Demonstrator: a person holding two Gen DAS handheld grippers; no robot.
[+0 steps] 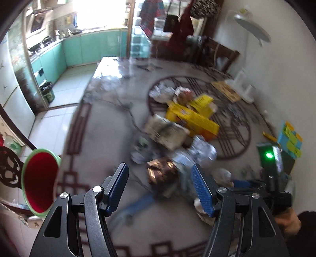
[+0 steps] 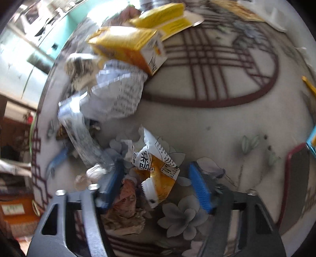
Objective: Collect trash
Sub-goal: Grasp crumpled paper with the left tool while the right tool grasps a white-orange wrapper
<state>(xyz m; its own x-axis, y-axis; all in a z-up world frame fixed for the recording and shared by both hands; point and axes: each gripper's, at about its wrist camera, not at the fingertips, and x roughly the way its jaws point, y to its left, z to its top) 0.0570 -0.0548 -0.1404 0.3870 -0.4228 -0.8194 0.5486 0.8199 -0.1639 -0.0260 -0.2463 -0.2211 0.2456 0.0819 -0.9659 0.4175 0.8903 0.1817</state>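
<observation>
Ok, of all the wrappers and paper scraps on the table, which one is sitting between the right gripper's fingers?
The orange and white snack wrapper, with black print and a jagged torn edge. The crumpled printed paper and the yellow cartons lie farther off.

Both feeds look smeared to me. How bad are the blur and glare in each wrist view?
Left wrist view: trash pile smeared, kitchen window blown out, glare on the table, fingers sharp. Right wrist view: yellow box and crumpled paper smeared, snack wrapper readable, edges bent by fisheye.
</observation>
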